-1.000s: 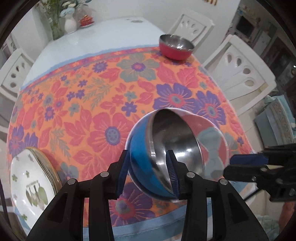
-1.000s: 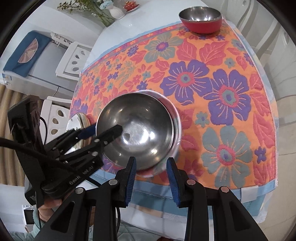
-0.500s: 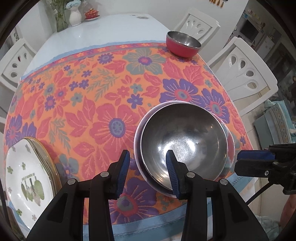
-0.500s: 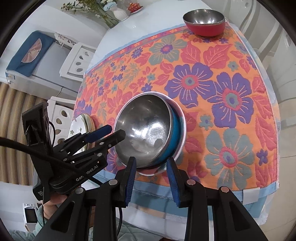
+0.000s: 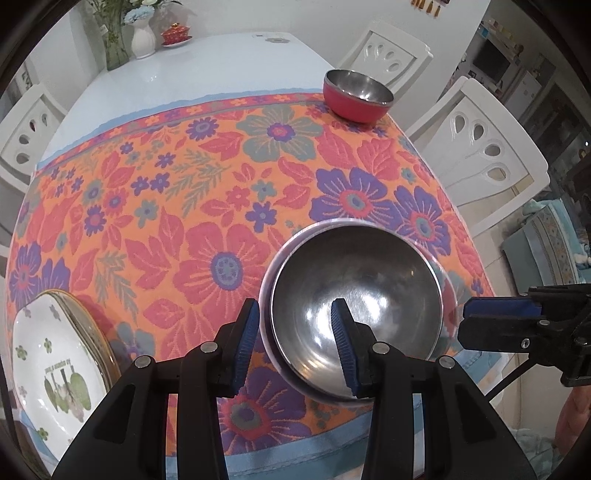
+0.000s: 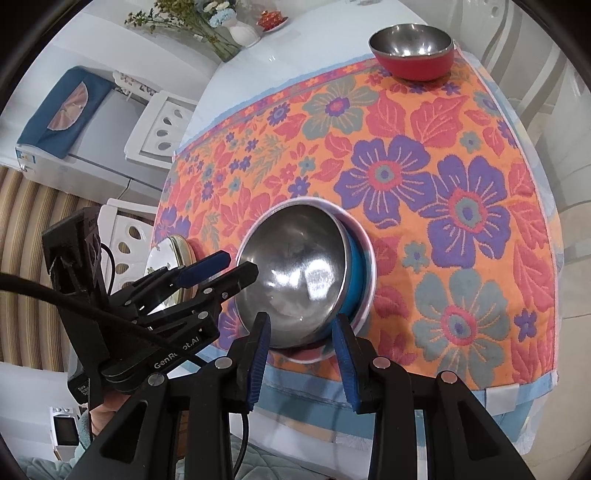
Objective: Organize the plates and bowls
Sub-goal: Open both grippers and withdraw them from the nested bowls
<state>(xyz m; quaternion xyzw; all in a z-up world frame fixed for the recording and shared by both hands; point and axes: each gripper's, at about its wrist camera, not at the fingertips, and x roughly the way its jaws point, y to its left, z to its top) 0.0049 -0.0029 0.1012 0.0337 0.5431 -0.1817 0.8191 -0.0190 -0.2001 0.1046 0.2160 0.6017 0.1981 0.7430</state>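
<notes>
A steel bowl with a blue outside [image 5: 354, 295] [image 6: 295, 269] lies nested in a pale lavender bowl [image 6: 371, 269] near the table's front edge, leaning toward the left gripper. My left gripper [image 5: 293, 341] [image 6: 236, 264] stands open astride the bowls' near rim, one finger inside the steel bowl and one outside, with a wide gap. My right gripper [image 6: 301, 343] [image 5: 463, 321] is open and empty, just short of the bowls' other side. A red bowl [image 5: 356, 98] [image 6: 413, 55] sits at the far corner of the floral cloth. Stacked plates [image 5: 48, 358] [image 6: 168, 254] rest at the front left.
The floral cloth [image 5: 221, 184] covers the near half of a white table [image 5: 184, 66]. A vase [image 5: 142, 37] and a small red dish [image 5: 175, 36] stand at the far end. White chairs [image 5: 476, 147] [image 5: 384, 44] line the sides. The table's front edge is right below the bowls.
The blue bowl stood steeply on edge between the left fingers a second ago. It has dropped into the lavender bowl and now lies much flatter. Both grippers have barely moved.
</notes>
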